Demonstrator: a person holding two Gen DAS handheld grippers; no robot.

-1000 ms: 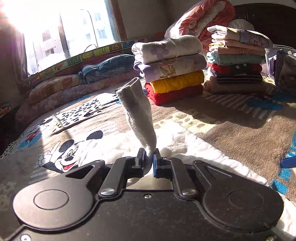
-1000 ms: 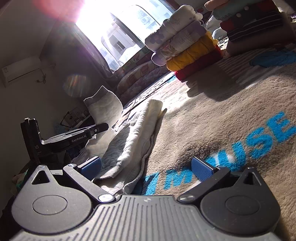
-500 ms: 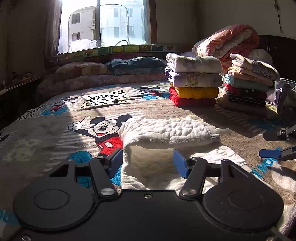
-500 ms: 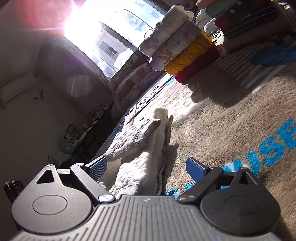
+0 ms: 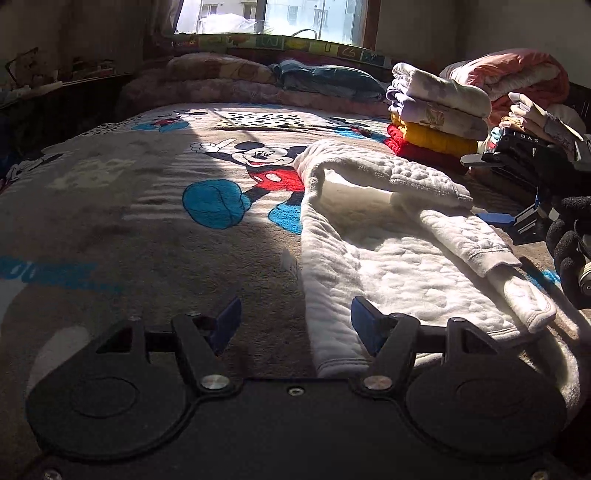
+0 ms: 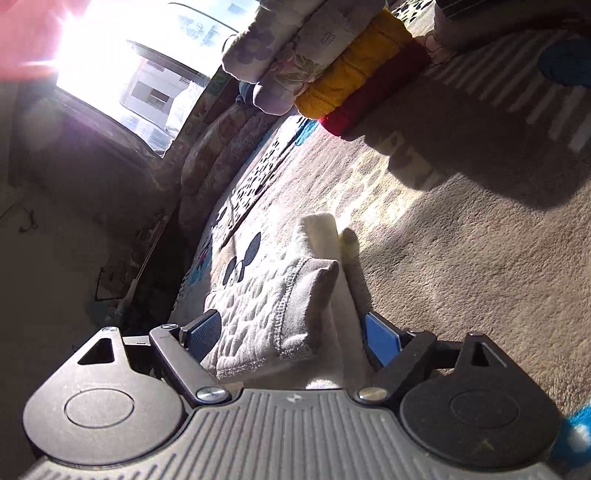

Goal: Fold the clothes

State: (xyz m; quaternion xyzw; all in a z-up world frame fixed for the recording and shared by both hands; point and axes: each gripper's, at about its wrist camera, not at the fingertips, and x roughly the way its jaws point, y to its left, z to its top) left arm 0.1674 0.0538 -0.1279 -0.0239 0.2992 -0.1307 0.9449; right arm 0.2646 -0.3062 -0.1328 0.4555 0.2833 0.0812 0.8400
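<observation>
Since the frame one second ago the sleeve has been let go by the left gripper (image 5: 295, 325) and now lies folded across the white quilted garment (image 5: 388, 254); the gripper has been drawn back toward the near hem; its blue pads are spread wide, nothing between them but the garment's left edge, which passes up the gap just inside the right pad; whether cloth is touched by that pad cannot be told. The right gripper (image 6: 291, 332) has been brought in closer than half a second ago; its jaws are also released, wide apart, and a grey-stitched cuff (image 6: 295, 306) of the garment is straddled between the pads without being pinched. The garment is spread flat on the cartoon-mouse blanket (image 5: 147, 221), directly ahead of the left gripper and extending to its right; one sleeve is laid diagonally over the body, its cuff end (image 5: 532, 310) at the near right. A gloved hand (image 5: 569, 243) with the other gripper's body is seen at the far right of the left wrist view, beside the garment. A stack of folded clothes (image 5: 436, 125), red at the bottom, then yellow, then two pale floral pieces, stands well ahead and to the right; a rolled pink quilt (image 5: 517, 74) is seen behind it; a window (image 5: 277, 14) is lit beyond the bed.
</observation>
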